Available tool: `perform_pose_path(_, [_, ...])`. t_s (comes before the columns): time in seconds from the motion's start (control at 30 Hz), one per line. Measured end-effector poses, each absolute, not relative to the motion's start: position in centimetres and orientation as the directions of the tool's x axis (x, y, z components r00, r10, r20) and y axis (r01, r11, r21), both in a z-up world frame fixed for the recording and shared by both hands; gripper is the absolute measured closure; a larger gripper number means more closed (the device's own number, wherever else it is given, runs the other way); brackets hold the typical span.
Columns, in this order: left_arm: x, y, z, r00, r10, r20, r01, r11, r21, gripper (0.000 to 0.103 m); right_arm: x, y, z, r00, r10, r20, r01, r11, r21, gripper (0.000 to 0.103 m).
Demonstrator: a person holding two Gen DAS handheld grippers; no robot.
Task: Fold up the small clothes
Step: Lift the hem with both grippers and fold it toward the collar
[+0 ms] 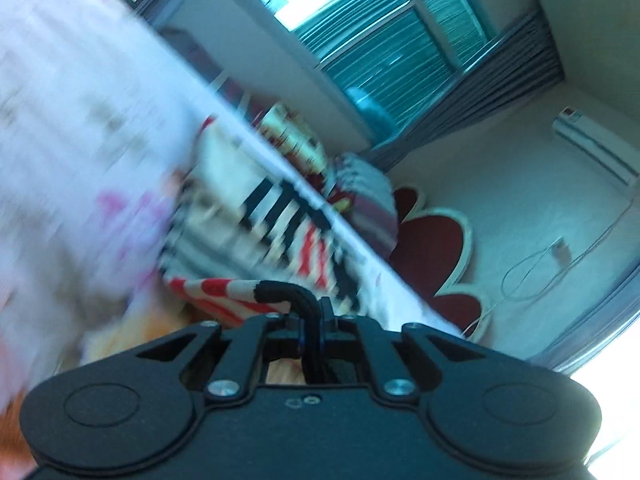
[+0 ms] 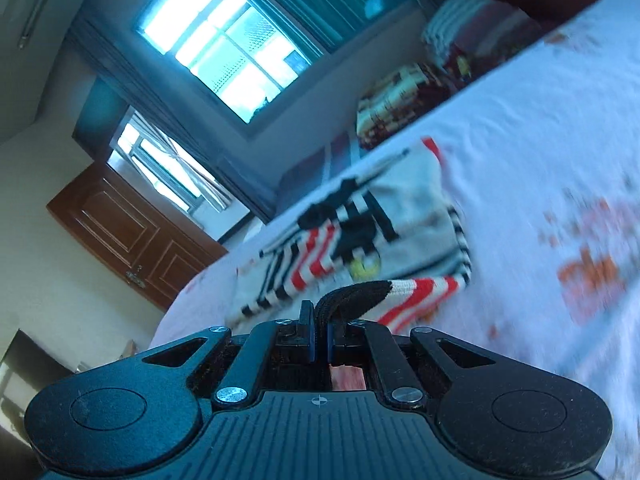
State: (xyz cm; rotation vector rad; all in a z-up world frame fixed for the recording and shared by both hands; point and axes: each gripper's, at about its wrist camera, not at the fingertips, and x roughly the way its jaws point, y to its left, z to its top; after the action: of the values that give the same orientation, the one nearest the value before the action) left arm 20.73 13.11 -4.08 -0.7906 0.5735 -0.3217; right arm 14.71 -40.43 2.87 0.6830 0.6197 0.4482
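A small knitted garment (image 2: 404, 216), white with black and red stripes, lies on the white printed bedsheet (image 2: 520, 128). My right gripper (image 2: 318, 320) is shut on the garment's black-edged hem, which bends up out of the jaws. In the left wrist view the same striped garment (image 1: 260, 220) is blurred by motion. My left gripper (image 1: 318, 312) is shut on another stretch of its black edge, with a red-and-white striped part (image 1: 224, 292) hanging from it to the left. Both views are strongly tilted.
Folded striped clothes (image 1: 360, 192) and a patterned pile (image 2: 400, 100) lie at the bed's far side. A red flower-shaped rug (image 1: 436, 248) and a cable are on the floor. A window (image 2: 224, 48), a wooden door (image 2: 132, 232) and an air conditioner (image 1: 596, 148) stand around.
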Motion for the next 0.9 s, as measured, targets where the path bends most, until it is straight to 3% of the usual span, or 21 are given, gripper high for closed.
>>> perform_pose_path(0.2, [27.3, 12.4, -1.8, 0.822, -0.449, -0.351, 0.08, 0.701, -0.709, 0.098, 21.9, -40.7, 5.2, 0.763, 0.531, -0.368, -0.157, 0.705, 0.691, 0.099])
perform_pose_path(0.7, [49.5, 12.1, -7.2, 0.752, -0.414, -0.512, 0.021, 0.792, -0.61, 0.097, 48.1, -40.2, -3.9, 0.684, 0.574, -0.45, -0.092, 0.679, 0.728, 0.098])
perform_pose_path(0.77, [50.6, 12.1, -8.1, 0.757, -0.41, -0.508, 0.027, 0.798, -0.602, 0.085, 49.7, -39.4, -4.8, 0.686, 0.552, -0.475, -0.11, 0.724, 0.681, 0.097])
perform_pose_path(0.8, [50.6, 12.2, -8.3, 0.769, -0.4, -0.498, 0.028, 0.8, -0.6, 0.075, 50.3, -39.1, -5.0, 0.684, 0.537, -0.494, -0.113, 0.747, 0.655, 0.083])
perform_pose_path(0.83, [50.6, 12.3, -8.5, 0.78, -0.39, -0.489, 0.028, 0.803, -0.596, 0.049, 50.3, -38.8, -5.2, 0.692, 0.521, -0.5, -0.125, 0.768, 0.628, 0.057])
perform_pose_path(0.87, [50.4, 12.3, -8.6, 0.799, -0.37, -0.474, 0.028, 0.81, -0.586, 0.036, 50.0, -38.5, -5.2, 0.719, 0.498, -0.485, -0.145, 0.789, 0.597, 0.047])
perform_pose_path(0.9, [50.2, 12.4, -8.6, 0.812, -0.356, -0.462, 0.027, 0.814, -0.58, 0.036, 49.7, -38.6, -5.0, 0.753, 0.472, -0.458, -0.154, 0.804, 0.574, 0.038])
